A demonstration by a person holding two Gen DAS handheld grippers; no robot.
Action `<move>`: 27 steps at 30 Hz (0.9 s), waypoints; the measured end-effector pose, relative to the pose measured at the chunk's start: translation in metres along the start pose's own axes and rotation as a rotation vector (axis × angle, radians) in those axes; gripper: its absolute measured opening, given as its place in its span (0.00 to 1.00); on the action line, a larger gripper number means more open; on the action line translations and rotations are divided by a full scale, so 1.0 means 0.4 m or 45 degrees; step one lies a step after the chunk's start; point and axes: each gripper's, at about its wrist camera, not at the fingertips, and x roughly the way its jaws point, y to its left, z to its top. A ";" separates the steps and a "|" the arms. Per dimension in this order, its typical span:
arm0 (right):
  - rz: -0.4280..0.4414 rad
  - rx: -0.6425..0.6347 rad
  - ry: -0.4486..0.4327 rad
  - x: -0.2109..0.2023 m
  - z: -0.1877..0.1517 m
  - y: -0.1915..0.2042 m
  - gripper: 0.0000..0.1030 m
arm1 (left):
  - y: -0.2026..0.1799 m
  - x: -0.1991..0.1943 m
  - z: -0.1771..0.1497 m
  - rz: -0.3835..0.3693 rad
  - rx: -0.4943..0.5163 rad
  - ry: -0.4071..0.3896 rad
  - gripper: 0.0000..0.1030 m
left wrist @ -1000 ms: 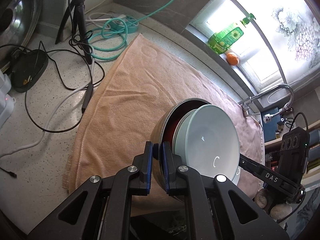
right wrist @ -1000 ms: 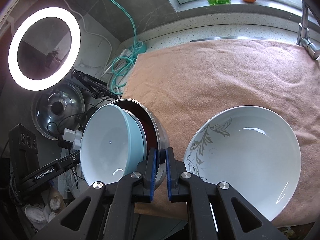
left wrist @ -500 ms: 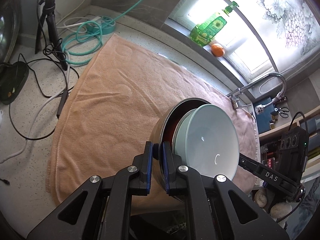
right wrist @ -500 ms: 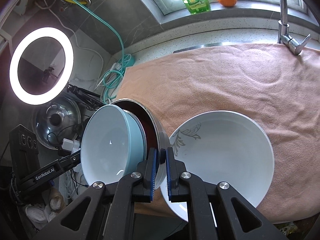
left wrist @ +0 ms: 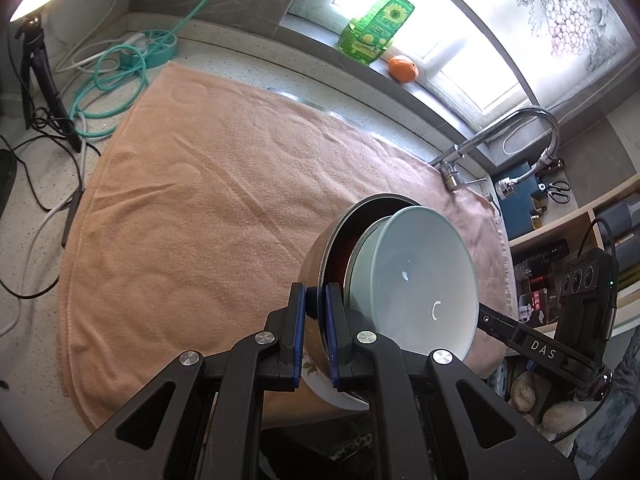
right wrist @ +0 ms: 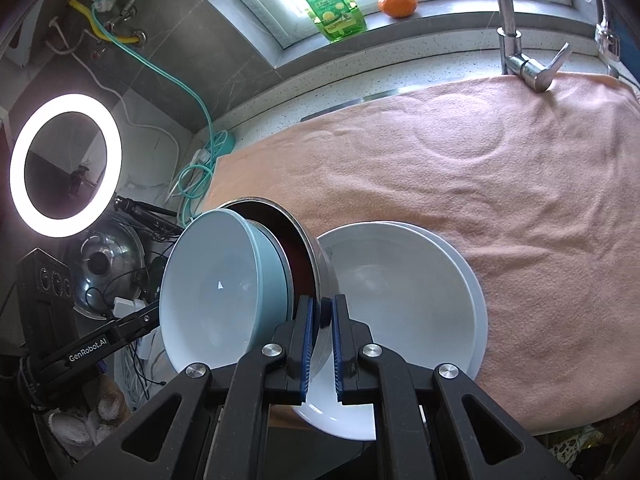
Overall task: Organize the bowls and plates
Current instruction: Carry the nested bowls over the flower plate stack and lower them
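Note:
Both grippers pinch opposite sides of the rim of a steel bowl with a dark red inside (left wrist: 334,236) (right wrist: 298,236). A light blue bowl (left wrist: 416,276) (right wrist: 216,284) is nested in it. My left gripper (left wrist: 316,312) is shut on the steel rim. My right gripper (right wrist: 321,320) is shut on the same rim from the other side. The stack hangs just above a large white bowl (right wrist: 404,296) on the peach towel (right wrist: 500,184). In the left wrist view only an edge of the white bowl (left wrist: 340,398) shows under the stack.
A faucet (right wrist: 516,52) stands at the towel's far right. A green soap bottle (right wrist: 328,0) and an orange (right wrist: 397,3) sit on the window sill. Cables, a teal hose (left wrist: 108,92), a tripod (left wrist: 40,80) and a ring light (right wrist: 64,164) crowd the left counter.
Both grippers have carried the nested bowls to the right, from beside the white bowl to over it. The grips have not changed.

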 end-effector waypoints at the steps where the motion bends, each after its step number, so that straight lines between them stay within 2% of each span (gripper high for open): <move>1: -0.005 0.006 -0.002 -0.004 0.000 -0.008 0.08 | -0.006 0.006 0.001 -0.002 0.006 0.006 0.08; 27: -0.070 0.091 0.006 -0.040 -0.023 -0.138 0.08 | -0.091 0.096 -0.017 -0.012 0.081 0.128 0.08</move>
